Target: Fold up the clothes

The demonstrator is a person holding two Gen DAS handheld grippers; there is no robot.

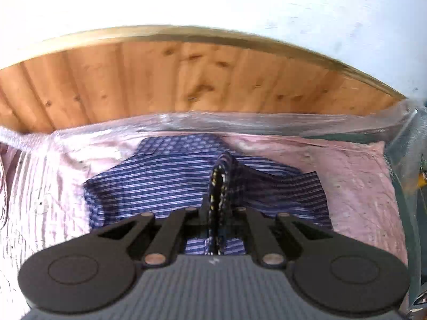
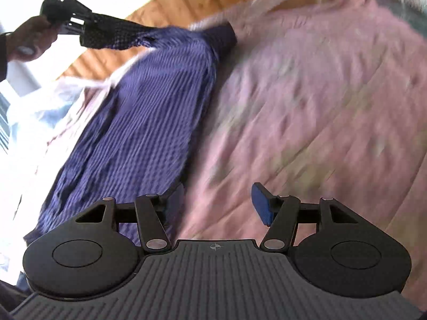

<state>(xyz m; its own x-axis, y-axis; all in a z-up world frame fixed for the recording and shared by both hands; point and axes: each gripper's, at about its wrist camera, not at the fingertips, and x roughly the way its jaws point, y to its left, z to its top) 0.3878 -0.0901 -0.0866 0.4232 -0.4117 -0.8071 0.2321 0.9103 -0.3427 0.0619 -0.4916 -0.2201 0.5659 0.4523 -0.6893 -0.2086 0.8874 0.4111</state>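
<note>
Left wrist view: the left hand-held gripper point(image 1: 217, 186) is pinched tight on a raised fold of the blue and white striped cotton shirt point(image 1: 160, 181). The rest of the shirt lies spread on the pink quilted bed cover point(image 1: 347, 181). A wooden plank headboard point(image 1: 186, 80) stands just past the far end of the shirt, with a white wall point(image 1: 213, 0) above it. A clear plastic sheet point(image 1: 267, 120) runs along the bed's far edge. There is bare cover on both sides of the shirt, so there is room to lay a fold left or right, but little room going forward.

Right wrist view: the right hand-held gripper point(image 2: 218, 205) is wide apart and grasps nothing. One of its fingers point(image 2: 263, 208) hangs over the pink cover, just beside the long edge of the shirt point(image 2: 138, 122). Far off, the person's hand point(image 2: 32, 40) lifts the other gripper point(image 2: 88, 33), which pulls one end of the shirt up off the bed. This picture is blurry, so small folds are hard to see. Lots of pink cover lies free to the right.

What could go wrong: only a small bit of cloth is pinched, so it could slip out if pulled hard. With one end lifted and the other end loose, the shirt could bunch up or slide crooked. A big swing forward could bump the headboard.
</note>
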